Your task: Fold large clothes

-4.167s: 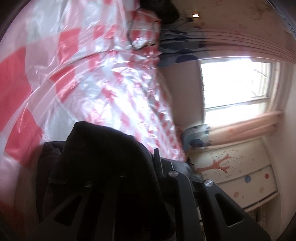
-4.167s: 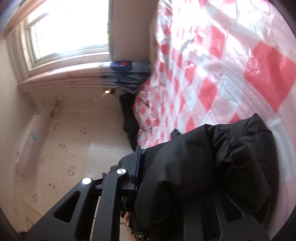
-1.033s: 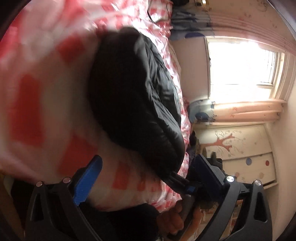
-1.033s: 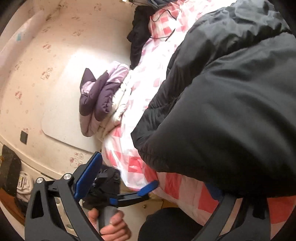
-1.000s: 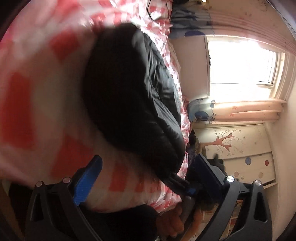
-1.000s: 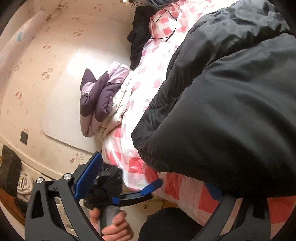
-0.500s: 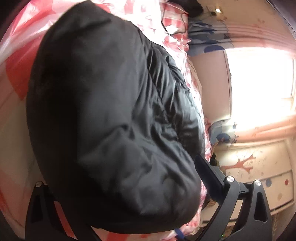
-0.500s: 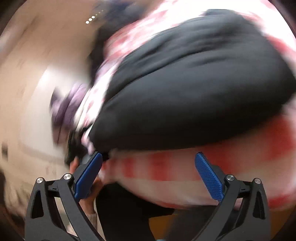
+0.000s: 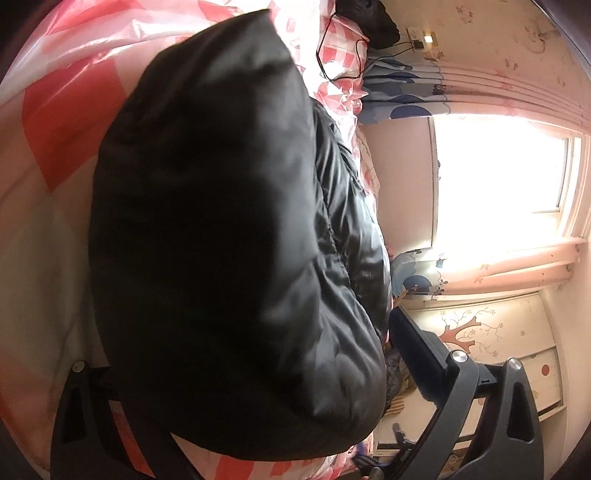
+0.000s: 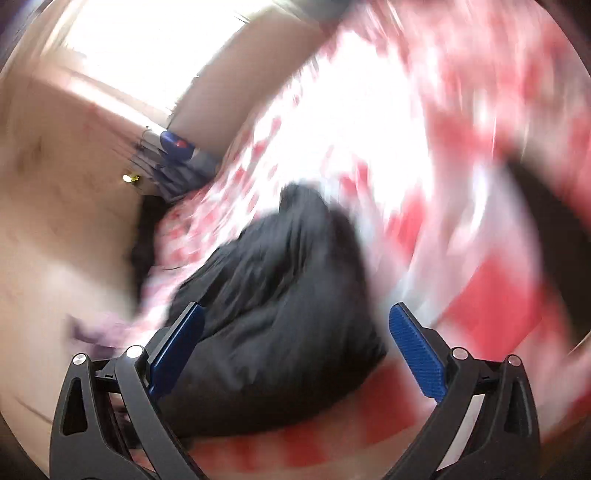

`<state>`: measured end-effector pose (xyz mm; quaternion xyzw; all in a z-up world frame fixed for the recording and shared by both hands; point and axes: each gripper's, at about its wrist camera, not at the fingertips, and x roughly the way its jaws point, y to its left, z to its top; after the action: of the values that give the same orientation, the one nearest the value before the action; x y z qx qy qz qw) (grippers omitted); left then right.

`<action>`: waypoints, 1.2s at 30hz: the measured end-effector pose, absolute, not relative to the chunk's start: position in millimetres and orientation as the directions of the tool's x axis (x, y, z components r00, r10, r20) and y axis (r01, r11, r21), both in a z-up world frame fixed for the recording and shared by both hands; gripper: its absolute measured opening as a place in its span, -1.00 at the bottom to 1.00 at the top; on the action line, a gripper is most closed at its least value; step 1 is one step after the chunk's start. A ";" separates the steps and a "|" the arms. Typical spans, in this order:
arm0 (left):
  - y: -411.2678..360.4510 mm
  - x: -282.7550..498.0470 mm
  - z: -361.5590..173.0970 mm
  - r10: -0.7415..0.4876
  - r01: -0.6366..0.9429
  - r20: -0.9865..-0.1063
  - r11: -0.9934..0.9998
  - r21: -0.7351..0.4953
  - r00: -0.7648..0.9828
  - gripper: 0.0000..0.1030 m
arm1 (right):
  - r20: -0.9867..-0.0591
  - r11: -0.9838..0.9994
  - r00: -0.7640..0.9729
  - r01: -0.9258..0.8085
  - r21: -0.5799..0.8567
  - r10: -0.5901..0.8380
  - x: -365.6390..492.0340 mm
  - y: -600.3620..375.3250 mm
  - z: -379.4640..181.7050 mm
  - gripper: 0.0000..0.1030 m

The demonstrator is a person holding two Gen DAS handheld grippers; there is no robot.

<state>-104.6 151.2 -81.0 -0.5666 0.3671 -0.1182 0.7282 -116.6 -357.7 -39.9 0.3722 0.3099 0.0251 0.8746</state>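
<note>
Black padded jacket [image 9: 229, 258] lies bundled on the bed [image 9: 66, 122], on a red-and-white checked plastic cover. In the left wrist view it fills most of the frame, its near end bulging out between the fingers of the left gripper [image 9: 236, 373].

Left gripper: fingers spread wide, one on each side of the jacket's near end. Left finger mostly hidden by fabric; whether either pad touches the cloth, cannot tell. Nothing clamped.

Right gripper [image 10: 295, 339]: fingers wide apart, blue pads bare, nothing held. View heavily motion-blurred. Jacket [image 10: 273, 310] lies just beyond and between the fingers, on the checked cover; contact cannot be judged.

Far end of bed: a black cable [image 9: 332, 48] on the cover and a dark item [image 9: 369, 18] by the wall. Bright window [image 9: 498, 173] to the right, curtain below it.
</note>
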 end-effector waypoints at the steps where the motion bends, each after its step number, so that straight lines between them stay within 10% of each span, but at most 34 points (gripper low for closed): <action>1: 150.4 -102.3 -80.2 -0.585 -0.246 -0.402 0.330 -0.911 0.704 0.85 | -0.517 0.783 0.822 0.152 0.604 0.240 -113.8 -344.1 -21.8 0.89; 13: 137.3 -102.8 -73.7 -0.531 -0.218 -0.383 0.347 -0.912 0.756 0.77 | -0.758 0.971 0.641 -0.235 -0.048 0.117 67.1 -68.9 -25.7 0.88; 16: 133.9 -100.6 -71.2 -0.549 -0.179 -0.356 0.349 -0.920 0.756 0.48 | -0.830 0.966 0.550 -0.254 -0.058 0.095 89.9 -52.6 -81.7 0.89; 36: 139.4 -93.2 -83.6 -0.566 -0.206 -0.306 0.234 -0.950 0.766 0.08 | -0.820 0.936 0.565 -0.330 -0.121 0.094 -2.4 -70.9 -67.1 0.88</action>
<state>-93.2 139.4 -83.6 -0.6061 0.3185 -0.1252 0.7180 -2.4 -70.9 -67.1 -0.1312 0.4503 0.1210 0.8749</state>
